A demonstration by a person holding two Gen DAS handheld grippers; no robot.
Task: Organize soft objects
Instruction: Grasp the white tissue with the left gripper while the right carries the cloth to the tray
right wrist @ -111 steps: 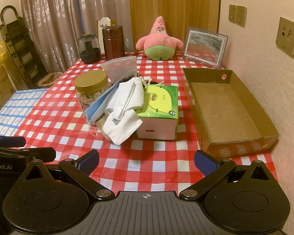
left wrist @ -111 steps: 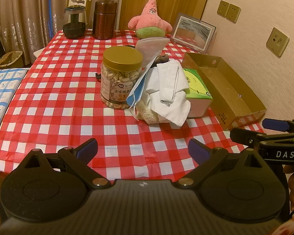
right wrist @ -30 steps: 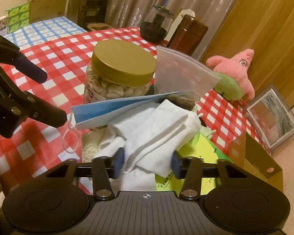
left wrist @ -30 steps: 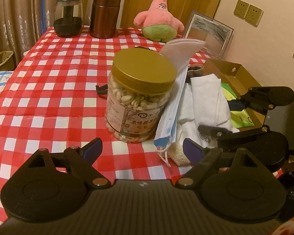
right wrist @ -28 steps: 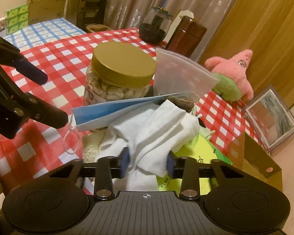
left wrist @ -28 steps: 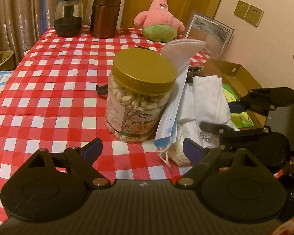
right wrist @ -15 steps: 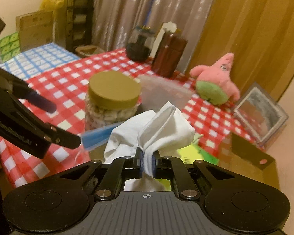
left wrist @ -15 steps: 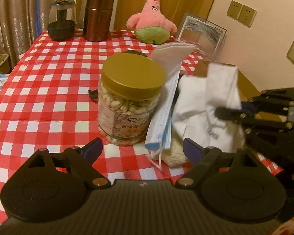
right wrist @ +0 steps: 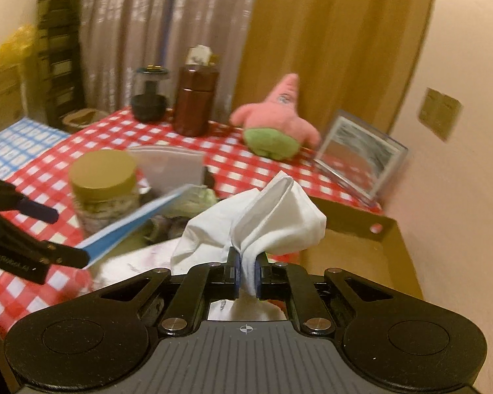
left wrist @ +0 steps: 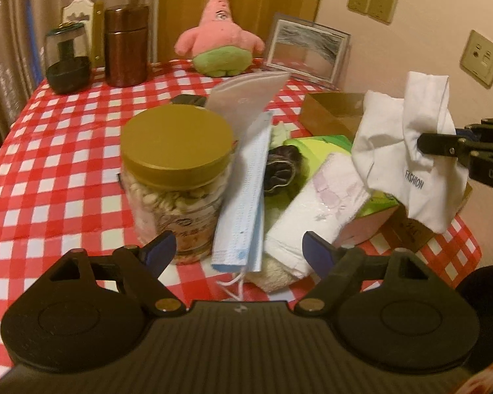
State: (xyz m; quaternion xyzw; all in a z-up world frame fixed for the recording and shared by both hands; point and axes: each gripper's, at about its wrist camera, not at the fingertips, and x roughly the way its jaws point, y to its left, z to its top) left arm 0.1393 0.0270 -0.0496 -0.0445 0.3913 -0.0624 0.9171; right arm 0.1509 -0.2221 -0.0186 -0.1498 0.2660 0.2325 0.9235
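My right gripper is shut on a white cloth printed "FASHION" and holds it in the air. In the left wrist view the white cloth hangs from the right gripper at the right, above a green tissue box. A blue face mask, a folded white-and-pink towel and a dark scrunchie lie piled beside a nut jar. My left gripper hovers before this pile, its jaws closing. The mask's lower edge shows in the gap, and the pads touch nothing.
An open cardboard box lies at the right by the wall. A pink star plush, a picture frame, a brown canister and a glass jar stand at the back of the red-checked table. A clear zip bag leans behind the nut jar.
My right gripper shut on the white cloth and lifted it up and to the right off the pile, uncovering the white-and-pink towel. My left gripper edged closer to the mask.
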